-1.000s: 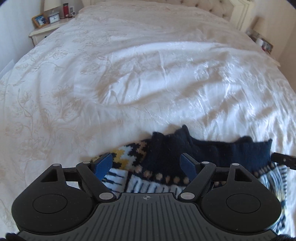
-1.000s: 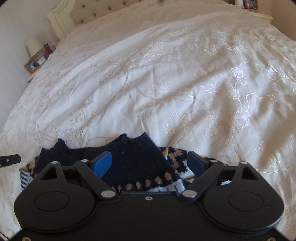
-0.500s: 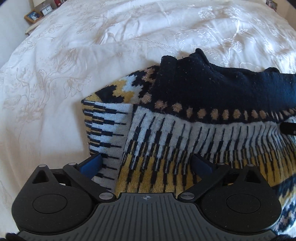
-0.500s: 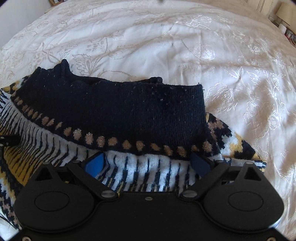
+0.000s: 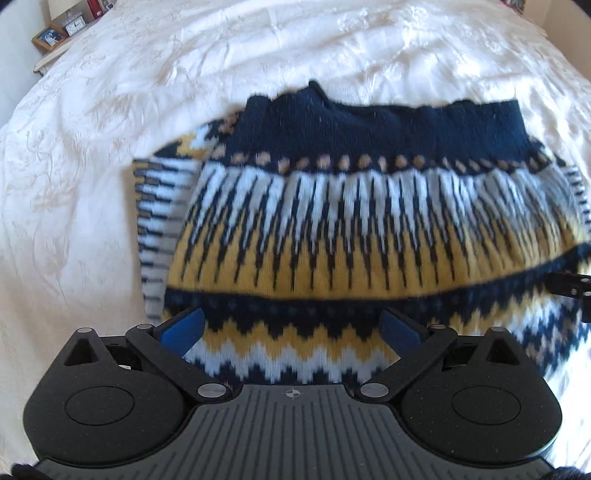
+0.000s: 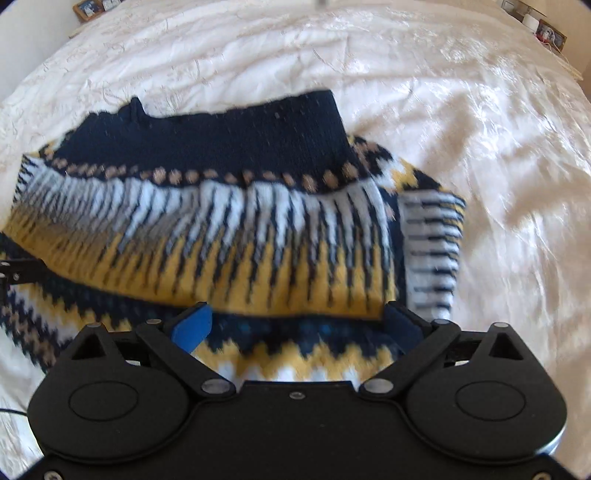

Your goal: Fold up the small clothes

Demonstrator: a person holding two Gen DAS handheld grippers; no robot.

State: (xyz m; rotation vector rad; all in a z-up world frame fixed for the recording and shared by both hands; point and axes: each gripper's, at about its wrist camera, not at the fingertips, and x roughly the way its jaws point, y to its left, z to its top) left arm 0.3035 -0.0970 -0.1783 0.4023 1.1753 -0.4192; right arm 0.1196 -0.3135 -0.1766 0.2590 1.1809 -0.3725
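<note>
A knitted sweater [image 5: 332,236] with navy, white and mustard patterns lies folded on the white bedspread [image 5: 85,184], its navy band at the far side. My left gripper [image 5: 291,326] hangs open over the near zigzag band at the sweater's left part, blue pads wide apart and nothing gripped. My right gripper [image 6: 297,319] is also open, over the same sweater [image 6: 221,229] at its right part, where a folded sleeve [image 6: 432,251] lies. A black piece of the right gripper shows at the edge of the left wrist view, and a piece of the left gripper at the edge of the right wrist view.
The embroidered bedspread [image 6: 480,147] spreads all around the sweater. A nightstand with a picture frame and a clock [image 5: 59,31] stands at the far left. More framed pictures [image 6: 550,33] sit at the far right corner.
Both grippers have drawn back from the navy far edge to the near zigzag band and sunk closer to the sweater. The left jaws have spread wider than a second ago.
</note>
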